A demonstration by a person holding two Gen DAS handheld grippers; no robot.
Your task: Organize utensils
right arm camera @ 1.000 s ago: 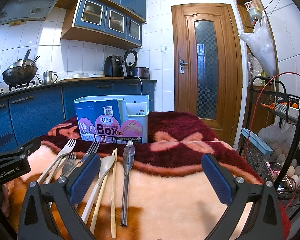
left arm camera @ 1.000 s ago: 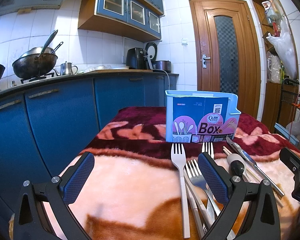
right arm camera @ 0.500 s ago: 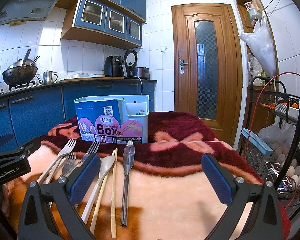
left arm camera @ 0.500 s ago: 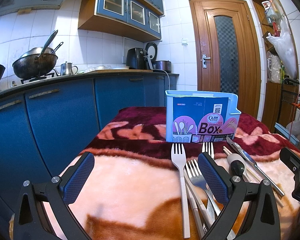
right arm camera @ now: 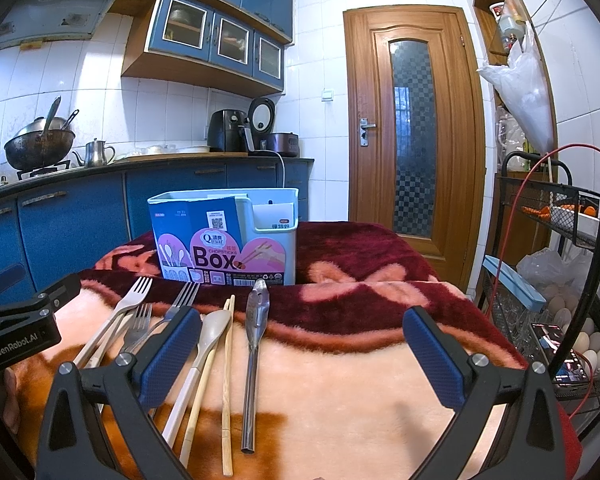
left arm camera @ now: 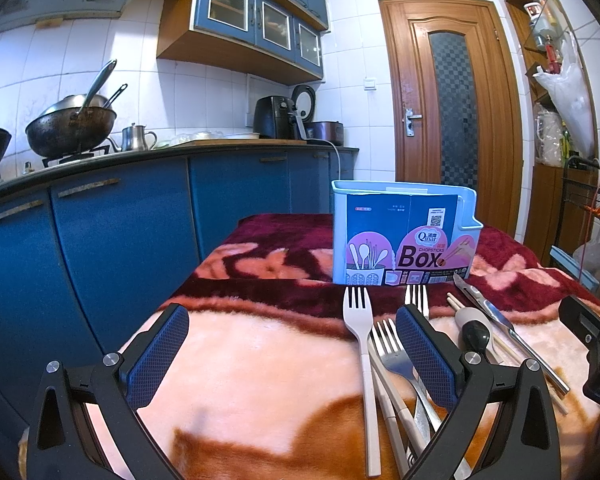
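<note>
Nearest the cameras, the left gripper (left arm camera: 292, 344) stands wide open above the blanket (left arm camera: 260, 380), nothing between its blue pads, and it has not shifted from the earlier pictures. The right gripper (right arm camera: 302, 348) is likewise spread wide and empty, and it too sits where it was a second ago.

The utensils lie in a row just in front of the chopstick box (left arm camera: 404, 236), handles toward the cameras, and none has moved since the earlier frames. Furthest left of the box's front stands a white fork (left arm camera: 360, 344); beside it lie two metal forks (left arm camera: 392, 354), one partly hidden behind the left gripper's right finger. To their right come a beige spoon (right arm camera: 204, 356), a pair of wooden chopsticks (right arm camera: 228, 380) touching it, and then metal tongs (right arm camera: 254, 344), whose tip reaches nearly to the foot of the box.

The box itself, pale blue with a printed card sleeve on its front, rests upright on the dark red band of the blanket, as before. Behind it to the left runs a blue kitchen counter (right arm camera: 80, 208) with a wok (left arm camera: 70, 128); behind it to the right is a wooden door (right arm camera: 412, 128).
</note>
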